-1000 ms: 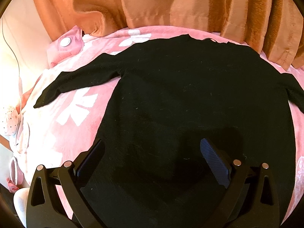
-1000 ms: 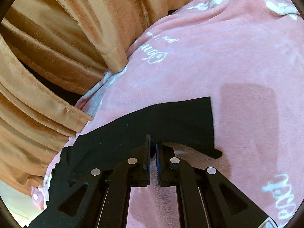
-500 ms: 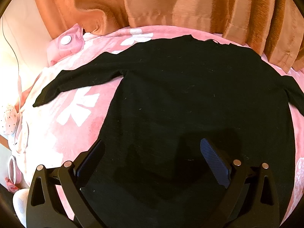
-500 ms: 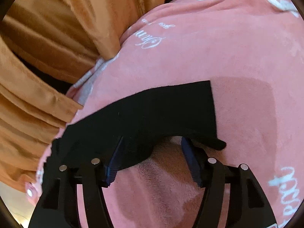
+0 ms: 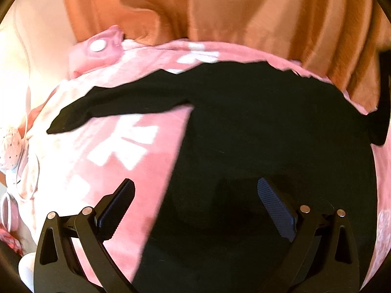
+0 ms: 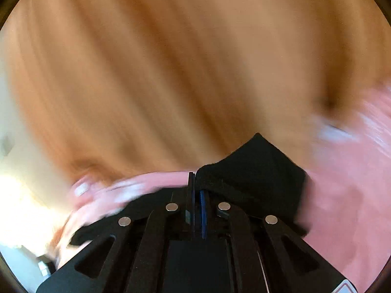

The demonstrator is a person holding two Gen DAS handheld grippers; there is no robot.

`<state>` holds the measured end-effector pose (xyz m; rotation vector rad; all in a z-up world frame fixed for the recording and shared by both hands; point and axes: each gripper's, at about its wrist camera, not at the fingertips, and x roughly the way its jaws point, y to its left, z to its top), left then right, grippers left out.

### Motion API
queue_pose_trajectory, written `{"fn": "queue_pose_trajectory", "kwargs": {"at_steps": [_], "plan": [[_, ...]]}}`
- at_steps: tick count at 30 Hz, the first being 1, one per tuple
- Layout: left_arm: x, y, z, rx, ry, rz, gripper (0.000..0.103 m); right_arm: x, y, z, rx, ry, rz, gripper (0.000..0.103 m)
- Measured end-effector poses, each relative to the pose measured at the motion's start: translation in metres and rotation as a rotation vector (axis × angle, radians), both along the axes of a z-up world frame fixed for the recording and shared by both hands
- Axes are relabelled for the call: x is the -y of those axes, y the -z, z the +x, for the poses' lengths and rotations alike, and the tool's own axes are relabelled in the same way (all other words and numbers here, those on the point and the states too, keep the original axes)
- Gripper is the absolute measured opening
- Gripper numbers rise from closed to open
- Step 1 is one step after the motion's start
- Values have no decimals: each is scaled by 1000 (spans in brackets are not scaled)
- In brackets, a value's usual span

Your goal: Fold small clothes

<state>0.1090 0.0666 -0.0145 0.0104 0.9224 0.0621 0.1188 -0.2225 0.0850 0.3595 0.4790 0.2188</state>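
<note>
A black long-sleeved top [image 5: 268, 127] lies spread flat on a pink blanket [image 5: 102, 156], its left sleeve [image 5: 117, 105] stretched out to the left. My left gripper [image 5: 195, 190] is open and empty, hovering over the top's lower left edge. In the right wrist view, my right gripper [image 6: 196, 183] is shut on the black right sleeve [image 6: 256, 171], which is lifted and bunched over the fingers. That view is blurred by motion.
Orange curtains [image 5: 244, 12] hang close behind the blanket and fill the right wrist view [image 6: 171, 73]. A pink pouch with a white button [image 5: 97, 48] lies at the back left. White and pink items [image 5: 12, 146] sit at the left edge.
My right gripper opened around the sleeve end, then closed on it and lifted it, swinging towards the curtain. My left gripper shifted left toward the top's edge, still open.
</note>
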Motion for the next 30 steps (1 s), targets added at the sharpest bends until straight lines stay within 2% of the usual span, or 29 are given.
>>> {"fn": "queue_pose_trajectory", "kwargs": {"at_steps": [2, 3, 5, 7, 9, 11, 14, 16, 18, 20, 23, 24, 25, 26, 30], "plan": [[-14, -4, 3, 6, -6, -32, 98, -75, 10, 31, -12, -166, -38, 12], [-22, -7, 7, 9, -5, -61, 98, -93, 16, 38, -23, -183, -81, 19], [-34, -10, 15, 13, 5, -120, 98, -112, 36, 36, -36, -125, -189, 23], [-40, -11, 27, 11, 29, -175, 98, -92, 53, 20, -51, -89, -159, 46], [-40, -7, 48, 2, 53, -226, 98, -49, 78, -10, -87, 26, -112, 57], [-29, 0, 70, -2, 70, -242, 98, 0, 106, -36, -167, 163, -92, 60], [-4, 18, 105, -56, 107, -301, 98, 40, 139, -58, -270, 251, -91, 60], [9, 30, 123, -75, 94, -348, 98, 42, 153, -62, -299, 245, -127, 60], [19, 36, 134, -78, 76, -389, 98, 28, 159, -55, -307, 209, -209, 60], [25, 45, 147, -102, 45, -443, 98, 1, 165, -33, -315, 157, -356, 60], [28, 48, 155, -110, -2, -481, 98, -13, 174, -4, -340, 132, -490, 56], [31, 45, 156, -96, -5, -478, 98, -11, 176, 5, -354, 135, -513, 43], [32, 42, 157, -85, 0, -476, 97, -2, 173, 11, -358, 144, -501, 15], [34, 39, 157, -77, 7, -473, 97, 14, 165, 12, -357, 156, -437, 6], [39, 36, 158, -64, 29, -466, 97, 93, 154, -15, -349, 368, -238, 4]]}}
